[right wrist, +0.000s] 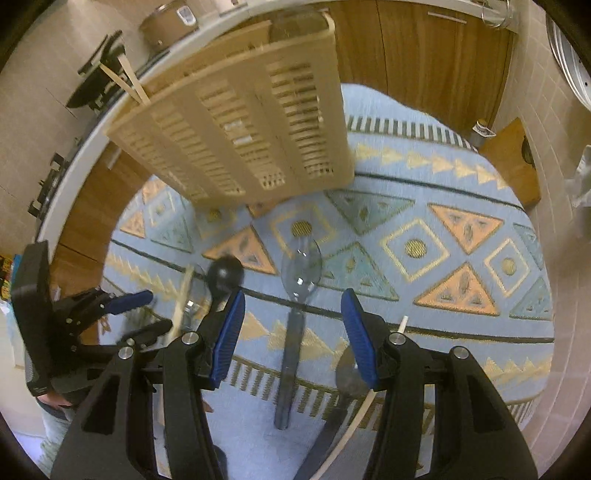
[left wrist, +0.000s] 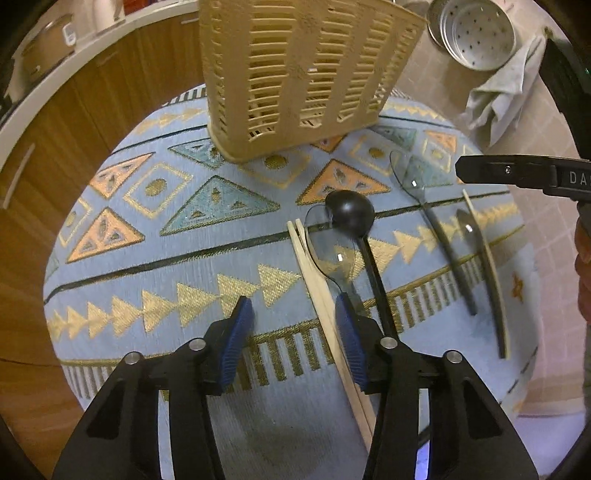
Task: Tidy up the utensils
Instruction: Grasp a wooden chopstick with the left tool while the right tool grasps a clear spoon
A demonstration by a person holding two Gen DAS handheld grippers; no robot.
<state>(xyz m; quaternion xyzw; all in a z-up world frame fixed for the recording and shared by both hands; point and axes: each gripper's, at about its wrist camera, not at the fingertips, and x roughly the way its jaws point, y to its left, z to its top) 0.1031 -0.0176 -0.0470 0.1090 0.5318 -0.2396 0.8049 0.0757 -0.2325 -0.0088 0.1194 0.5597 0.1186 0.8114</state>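
Note:
A beige slotted utensil basket [left wrist: 295, 74] stands at the far side of a patterned blue cloth [left wrist: 166, 240]; it also shows in the right wrist view [right wrist: 240, 122], with chopsticks [right wrist: 129, 81] sticking out of it. On the cloth lie a pair of wooden chopsticks [left wrist: 325, 314], a clear spoon [left wrist: 332, 254], a black ladle [left wrist: 351, 212], another clear spoon [left wrist: 424, 192], a dark spoon and a single chopstick [left wrist: 487, 266]. My left gripper [left wrist: 293, 332] is open and empty, low over the cloth left of the chopsticks. My right gripper [right wrist: 293, 332] is open and empty above a clear spoon [right wrist: 299, 280].
Wooden cabinets [left wrist: 74, 122] under a white counter curve around the far side. A perforated metal pot [left wrist: 476, 33] and a grey rag [left wrist: 506, 92] lie on the tiled floor at right. A pot [right wrist: 166, 18] stands on the counter.

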